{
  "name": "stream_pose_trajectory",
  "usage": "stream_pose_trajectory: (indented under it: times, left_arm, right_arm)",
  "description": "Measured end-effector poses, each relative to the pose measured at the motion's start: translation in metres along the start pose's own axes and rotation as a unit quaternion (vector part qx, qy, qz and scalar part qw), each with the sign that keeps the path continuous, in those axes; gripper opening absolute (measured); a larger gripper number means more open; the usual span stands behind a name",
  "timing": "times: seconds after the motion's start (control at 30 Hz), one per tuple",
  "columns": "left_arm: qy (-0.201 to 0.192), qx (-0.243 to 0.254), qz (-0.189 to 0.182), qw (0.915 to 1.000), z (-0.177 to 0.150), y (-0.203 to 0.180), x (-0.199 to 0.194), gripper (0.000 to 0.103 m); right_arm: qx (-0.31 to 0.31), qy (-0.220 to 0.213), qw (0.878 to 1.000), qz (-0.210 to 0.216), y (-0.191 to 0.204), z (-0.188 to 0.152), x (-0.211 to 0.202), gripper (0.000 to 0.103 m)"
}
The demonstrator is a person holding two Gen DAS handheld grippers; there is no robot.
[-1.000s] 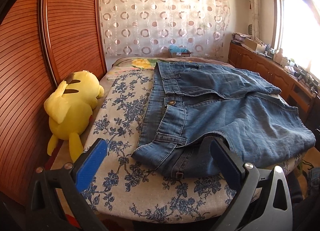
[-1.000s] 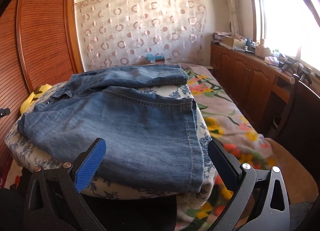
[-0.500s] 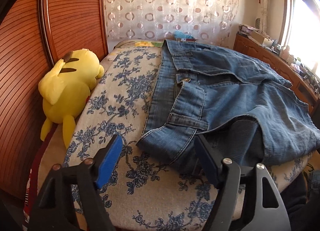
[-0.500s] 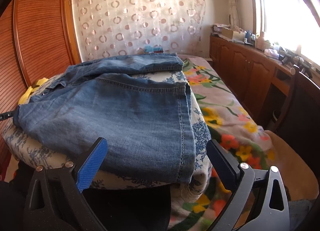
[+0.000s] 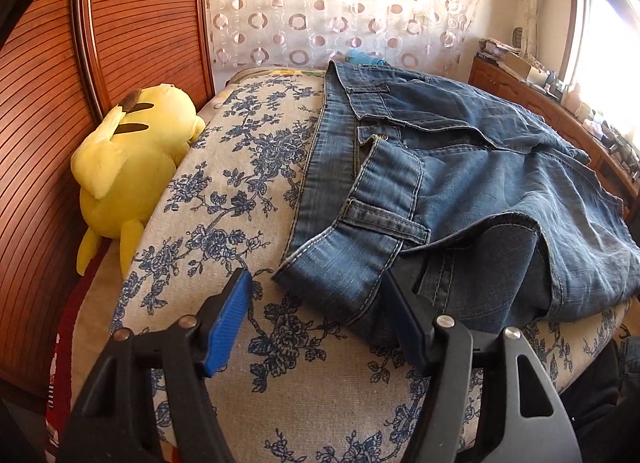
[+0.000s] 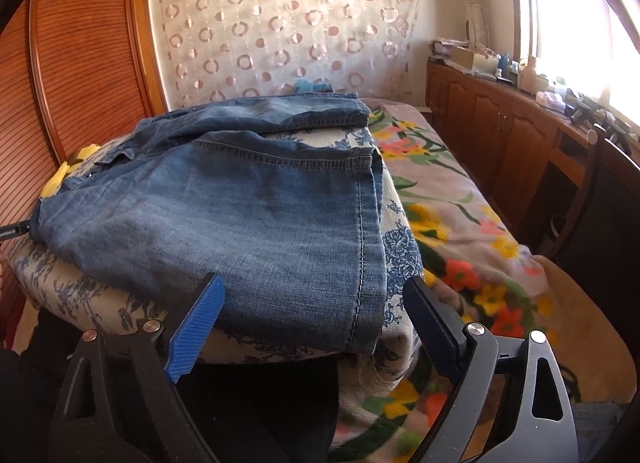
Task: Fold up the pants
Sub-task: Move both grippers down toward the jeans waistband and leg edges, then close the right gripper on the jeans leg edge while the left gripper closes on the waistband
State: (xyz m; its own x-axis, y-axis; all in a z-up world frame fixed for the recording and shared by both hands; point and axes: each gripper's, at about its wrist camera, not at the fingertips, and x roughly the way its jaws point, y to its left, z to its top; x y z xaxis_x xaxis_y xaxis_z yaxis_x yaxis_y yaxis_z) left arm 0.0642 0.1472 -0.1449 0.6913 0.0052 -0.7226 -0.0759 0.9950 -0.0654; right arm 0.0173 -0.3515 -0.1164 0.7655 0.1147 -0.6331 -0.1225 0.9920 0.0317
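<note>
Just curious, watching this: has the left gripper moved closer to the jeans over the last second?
Yes. The left gripper has come down toward the jeans waistband corner, jaws closing but not gripping; the yellow plush toy sits higher in view.

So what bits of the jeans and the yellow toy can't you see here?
- Jeans, left wrist view: near waistband corner's underside, hidden by the left gripper finger.
- Jeans, right wrist view: waistband end, cut off by the left edge.
- Yellow plush toy, right wrist view: mostly hidden behind the jeans.

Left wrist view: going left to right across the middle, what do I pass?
Wooden slatted wardrobe door → yellow plush toy → blue-flowered cushion → jeans → wooden cabinet under the window.
</note>
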Motion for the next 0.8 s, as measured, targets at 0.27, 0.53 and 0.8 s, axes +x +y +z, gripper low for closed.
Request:
stream_pose_trajectory:
  times: [0.27, 0.53, 0.8]
  left_arm:
    - [0.0, 0.002, -0.007, 1.0, 0.001, 0.0, 0.002, 0.06]
    - [-0.001, 0.006, -0.009, 0.9999, 0.002, -0.003, 0.003, 0.054]
    - [-0.009, 0.009, -0.009, 0.9999, 0.002, -0.003, 0.004, 0.051]
  right_arm:
    - [-0.005, 0.015, 1.0, 0.007, -0.003, -0.003, 0.002, 0.083]
    - [0.002, 0.028, 1.0, 0.014, -0.01, -0.009, 0.004, 0.073]
    - [0.0, 0.034, 0.999, 0.02, -0.009, -0.011, 0.006, 0.036]
